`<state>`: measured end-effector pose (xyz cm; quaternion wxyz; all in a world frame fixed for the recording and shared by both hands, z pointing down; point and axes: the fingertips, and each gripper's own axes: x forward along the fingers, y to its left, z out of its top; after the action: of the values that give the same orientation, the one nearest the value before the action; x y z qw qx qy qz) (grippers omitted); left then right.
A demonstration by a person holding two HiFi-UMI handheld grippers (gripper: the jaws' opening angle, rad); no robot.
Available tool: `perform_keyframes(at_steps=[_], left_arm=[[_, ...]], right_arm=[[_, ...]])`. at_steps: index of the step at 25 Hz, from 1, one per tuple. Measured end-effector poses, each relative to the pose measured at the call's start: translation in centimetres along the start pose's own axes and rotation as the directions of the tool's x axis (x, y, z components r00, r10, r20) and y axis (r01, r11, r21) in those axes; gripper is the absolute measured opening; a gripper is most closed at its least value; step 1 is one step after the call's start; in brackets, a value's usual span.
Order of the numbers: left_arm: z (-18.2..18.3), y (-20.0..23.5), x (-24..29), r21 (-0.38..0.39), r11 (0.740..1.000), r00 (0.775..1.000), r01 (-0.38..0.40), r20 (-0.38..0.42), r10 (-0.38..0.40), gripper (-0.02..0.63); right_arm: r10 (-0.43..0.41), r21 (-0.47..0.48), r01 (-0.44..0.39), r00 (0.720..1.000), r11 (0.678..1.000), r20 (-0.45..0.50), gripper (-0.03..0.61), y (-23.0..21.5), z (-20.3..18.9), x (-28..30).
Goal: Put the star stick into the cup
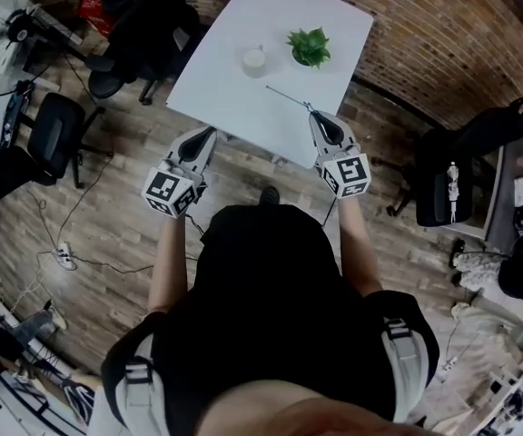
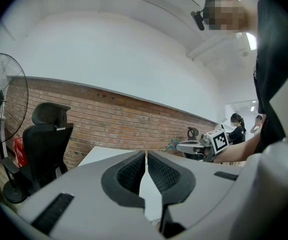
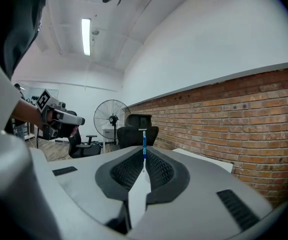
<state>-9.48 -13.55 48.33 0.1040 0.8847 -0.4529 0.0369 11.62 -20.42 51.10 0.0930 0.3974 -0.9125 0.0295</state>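
Grey right gripper point(image 3: 144, 160) holds star stick point(image 3: 144, 145) outstretched.

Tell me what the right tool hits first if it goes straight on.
Probably the black chair: the held stick lines up with it and nothing nearer shows, though depth is unclear.
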Motion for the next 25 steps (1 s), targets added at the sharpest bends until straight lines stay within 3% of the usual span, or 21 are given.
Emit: perform_keyframes(at_steps=[12, 25], left_arm=[[0.0, 2.9, 4.1, 0.0, 0.998, 0.998, 0.061, -0.019, -0.061, 0.032], [3.0, 12.7, 10.8, 0.018, 0.988, 0.988, 0.156, -0.005, -0.156, 0.032]], right_arm=[[-0.031, 0.003, 0.031, 0.999, 1.0, -0.014, 0.009, -2.2, -0.1, 3.4], [-0.1, -0.003, 0.1, 0.993, 0.995, -0.057, 0.009, -4.6, 0.6, 12.2]])
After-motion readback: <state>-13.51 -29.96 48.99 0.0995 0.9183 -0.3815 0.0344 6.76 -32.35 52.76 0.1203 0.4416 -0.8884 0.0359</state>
